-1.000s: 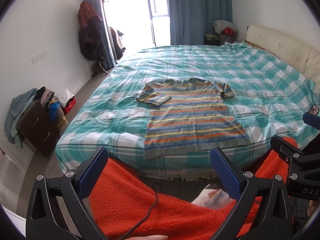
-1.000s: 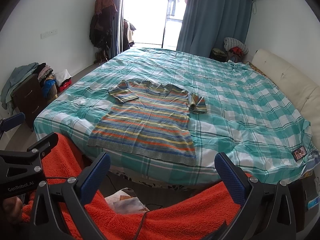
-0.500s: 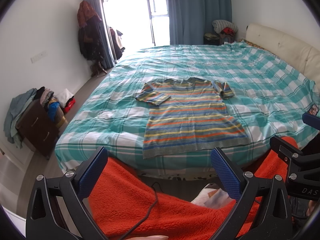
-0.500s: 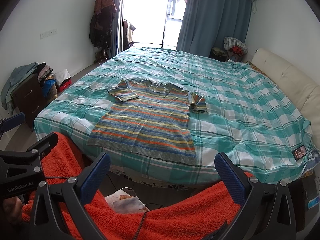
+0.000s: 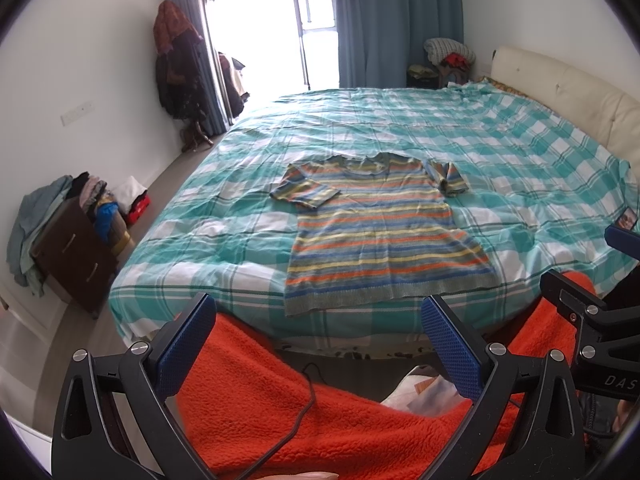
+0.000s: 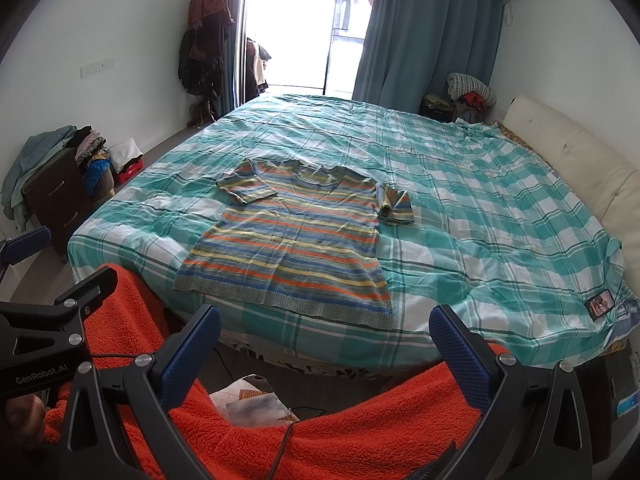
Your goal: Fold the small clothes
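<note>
The bed [image 5: 520,152], under a teal checked cover, fills most of both views. On its near half lies the shirt [image 5: 376,232], striped and spread flat, collar toward the far side and hem just inside the near edge. Its long axis runs straight away from the grippers. The shirt's left sleeve [image 5: 304,192] lies flat and angled outward; its right sleeve [image 5: 450,178] is bunched beside the shoulder.

An orange fleece [image 5: 340,412] lies below both grippers, short of the bed.

The left gripper [image 5: 320,344] hangs spread wide and empty, short of the hem. The right gripper [image 6: 326,352] is likewise spread and empty, also short of the hem. Neither touches the shirt. Judged from both views, the two stand about equally near, each opposite its own hem corner. No fold has been made.
</note>
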Tool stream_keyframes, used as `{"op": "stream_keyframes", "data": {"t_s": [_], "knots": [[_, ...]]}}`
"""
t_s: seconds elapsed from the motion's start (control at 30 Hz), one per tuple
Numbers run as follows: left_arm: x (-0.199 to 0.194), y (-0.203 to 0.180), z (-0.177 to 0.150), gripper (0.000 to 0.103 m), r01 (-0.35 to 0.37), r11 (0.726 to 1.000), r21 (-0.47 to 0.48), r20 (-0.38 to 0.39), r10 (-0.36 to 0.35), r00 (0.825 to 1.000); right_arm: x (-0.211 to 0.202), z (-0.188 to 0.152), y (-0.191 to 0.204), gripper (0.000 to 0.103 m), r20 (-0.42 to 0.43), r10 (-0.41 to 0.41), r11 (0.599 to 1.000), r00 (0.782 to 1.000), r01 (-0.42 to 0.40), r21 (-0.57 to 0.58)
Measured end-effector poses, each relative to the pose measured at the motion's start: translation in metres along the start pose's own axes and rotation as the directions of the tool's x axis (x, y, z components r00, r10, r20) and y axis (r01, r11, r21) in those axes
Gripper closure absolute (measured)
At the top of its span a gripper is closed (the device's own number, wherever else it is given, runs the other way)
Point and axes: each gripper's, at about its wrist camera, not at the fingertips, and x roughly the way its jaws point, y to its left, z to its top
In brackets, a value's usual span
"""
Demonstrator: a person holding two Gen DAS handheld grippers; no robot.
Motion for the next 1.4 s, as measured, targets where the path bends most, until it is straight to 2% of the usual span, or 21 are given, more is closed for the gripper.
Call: {"op": "stream_keyframes", "data": {"t_s": [0.3,0.37,0.43,0.53,0.6,0.67,0.73,0.8,0.83,0.87,0.9,0.93,1.03,1.1,1.13,1.17,1.2,1.23,1.3,1.37,1.4], "knots": [[0.005,0.002,-0.006,0.001,0.006,1.0,-0.02,-0.029,-0.007,1.0,0.001,-0.003,0.001,0.0,0.007,0.014,1.0,1.0,-0.014,0.013],[0.016,0.015,0.001,0.001,0.047,0.998,-0.047,-0.054,-0.049,0.997,0.001,-0.002,-0.005,0.0,0.031,0.044,0.999,0.999,-0.044,0.029],[0.032,0.034,0.015,0.001,0.08,0.995,-0.056,-0.024,-0.081,0.996,0.002,0.005,-0.022,0.0,0.097,0.057,0.996,0.994,-0.063,0.057],[0.08,0.057,0.045,0.001,0.057,0.998,-0.018,-0.045,-0.057,0.997,0.008,0.024,-0.05,0.0,0.207,0.053,0.998,0.977,-0.061,0.029],[0.111,0.066,0.055,0.001,0.064,0.998,-0.023,-0.063,-0.065,0.996,0.018,0.036,-0.076,0.0,0.299,0.053,0.998,0.953,-0.064,0.025],[0.164,0.074,0.051,0.001,0.092,0.995,-0.049,-0.145,-0.098,0.985,0.047,0.042,-0.106,0.0,0.326,0.062,0.995,0.943,-0.083,0.051],[0.21,0.074,0.039,0.002,0.126,0.988,-0.088,-0.24,-0.143,0.96,0.097,0.043,-0.132,0.0,0.23,0.095,0.987,0.969,-0.121,0.103],[0.256,0.073,0.016,0.006,0.123,0.984,-0.128,-0.343,-0.16,0.926,0.17,0.026,-0.156,0.0,0.02,0.166,0.964,0.986,-0.166,0.208],[0.268,0.069,0.009,0.015,0.12,0.984,-0.131,-0.367,-0.161,0.916,0.205,0.012,-0.163,0.006,-0.086,0.226,0.943,0.97,-0.196,0.27],[0.282,0.064,0.0,0.022,0.115,0.986,-0.123,-0.396,-0.155,0.905,0.237,-0.005,-0.168,0.012,-0.176,0.293,0.914,0.94,-0.222,0.34],[0.292,0.06,-0.006,0.022,0.11,0.988,-0.108,-0.419,-0.146,0.896,0.265,-0.021,-0.171,0.025,-0.243,0.35,0.884,0.905,-0.234,0.404],[0.299,0.059,-0.008,0.022,0.107,0.99,-0.097,-0.431,-0.139,0.892,0.288,-0.035,-0.169,0.028,-0.293,0.389,0.865,0.873,-0.237,0.443],[0.311,0.049,-0.019,0.022,0.102,0.993,-0.059,-0.452,-0.118,0.884,0.326,-0.051,-0.158,0.028,-0.341,0.403,0.87,0.849,-0.239,0.432],[0.311,0.045,-0.021,0.023,0.123,0.992,-0.042,-0.455,-0.129,0.881,0.346,-0.052,-0.148,0.034,-0.355,0.464,0.847,0.811,-0.289,0.446],[0.309,0.041,-0.022,0.036,0.137,0.99,-0.027,-0.454,-0.134,0.881,0.353,-0.052,-0.142,0.05,-0.365,0.486,0.84,0.794,-0.307,0.448],[0.307,0.036,-0.022,0.067,0.171,0.985,-0.015,-0.458,-0.159,0.875,0.355,-0.05,-0.136,0.061,-0.383,0.484,0.846,0.786,-0.309,0.434],[0.306,0.031,-0.022,0.085,0.193,0.981,-0.005,-0.474,-0.172,0.863,0.357,-0.048,-0.135,0.083,-0.404,0.468,0.859,0.785,-0.299,0.415],[0.305,0.032,-0.023,0.097,0.184,0.983,0.007,-0.488,-0.157,0.859,0.354,-0.048,-0.137,0.095,-0.415,0.46,0.863,0.785,-0.286,0.416],[0.299,0.034,-0.023,0.098,0.167,0.986,0.028,-0.493,-0.132,0.86,0.35,-0.05,-0.147,0.096,-0.422,0.468,0.85,0.777,-0.266,0.454],[0.3,0.034,-0.025,0.099,0.153,0.987,0.04,-0.509,-0.112,0.853,0.351,-0.056,-0.151,0.096,-0.451,0.424,0.872,0.785,-0.218,0.439],[0.302,0.034,-0.026,0.099,0.147,0.988,0.045,-0.518,-0.103,0.849,0.356,-0.06,-0.149,0.096,-0.472,0.412,0.877,0.779,-0.2,0.436]]}}
